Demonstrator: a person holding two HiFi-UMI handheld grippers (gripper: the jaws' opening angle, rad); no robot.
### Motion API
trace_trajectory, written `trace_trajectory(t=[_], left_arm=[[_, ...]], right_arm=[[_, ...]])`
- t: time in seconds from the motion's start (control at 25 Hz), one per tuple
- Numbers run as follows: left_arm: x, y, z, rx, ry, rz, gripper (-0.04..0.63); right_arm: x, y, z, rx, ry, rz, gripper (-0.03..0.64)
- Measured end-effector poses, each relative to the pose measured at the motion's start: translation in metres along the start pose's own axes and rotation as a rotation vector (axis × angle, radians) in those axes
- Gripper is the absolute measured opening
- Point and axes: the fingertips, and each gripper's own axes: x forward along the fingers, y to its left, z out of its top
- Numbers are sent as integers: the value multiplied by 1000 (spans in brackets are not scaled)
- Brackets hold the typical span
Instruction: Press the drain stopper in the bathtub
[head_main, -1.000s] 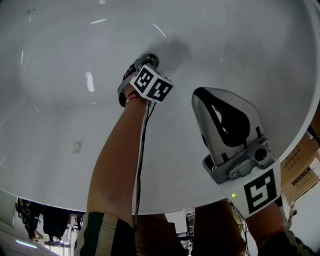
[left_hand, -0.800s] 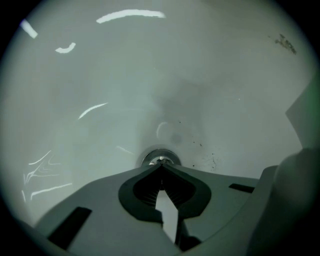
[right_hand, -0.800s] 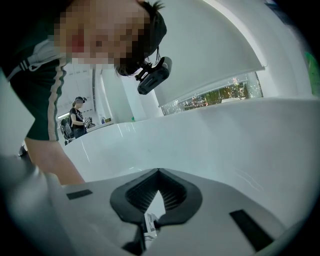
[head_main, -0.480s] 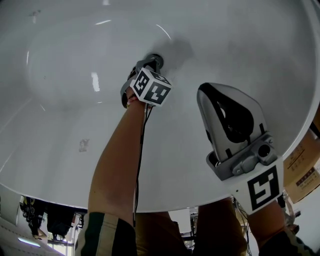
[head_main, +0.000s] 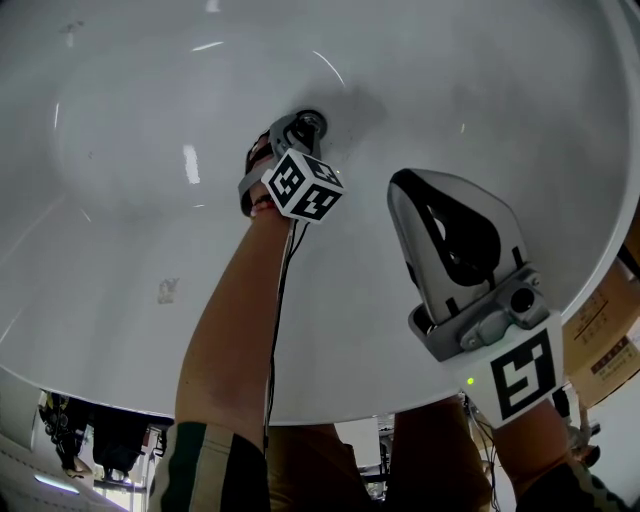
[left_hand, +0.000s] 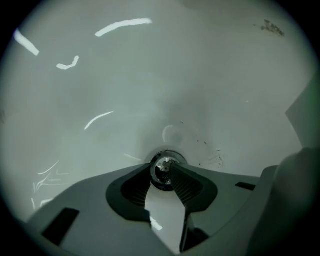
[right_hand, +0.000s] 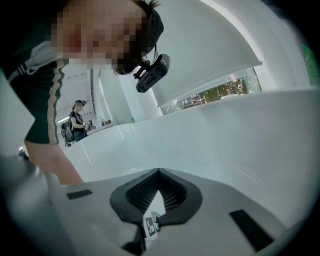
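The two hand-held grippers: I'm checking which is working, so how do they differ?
The left hand-held gripper points down at the drain stopper; the right hand-held gripper hangs near the bathtub rim, away from it. The left's jaws have just been opening, apart over the stopper, gripping nothing; the right's are shut, empty. Both are grey.

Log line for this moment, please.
left tongs: just opening, nothing gripped, tips over round chrome drain stopper | right tongs: shut, empty, over white bathtub

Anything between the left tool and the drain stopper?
Nothing. The left gripper view shows the left tool, its jaws just opening, right at the chrome drain stopper, which shows in the gap between the tips.
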Motion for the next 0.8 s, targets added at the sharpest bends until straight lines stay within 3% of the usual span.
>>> trace_trajectory(t=[0.08,0.16,0.28,0.48,0.56,0.8], left_arm=[[0,-4,1,3,-6,-57,121],[1,-12,1,7,-5,-129,231],[7,-17,-3,29,14,-150,230],[13,-12,-8,-3,44,-144,189],[14,-12,-7,-47,48,-138,184],[15,-10,-9,-290,72,-89,179]], right_arm=[[0,1,0,-2,1,4,14],[0,1,0,-3,0,5,14],[0,0,1,4,-12,0,14],[1,2,1,8,-15,15,14],[0,2,1,10,-17,15,14],[0,1,3,9,-29,4,14]])
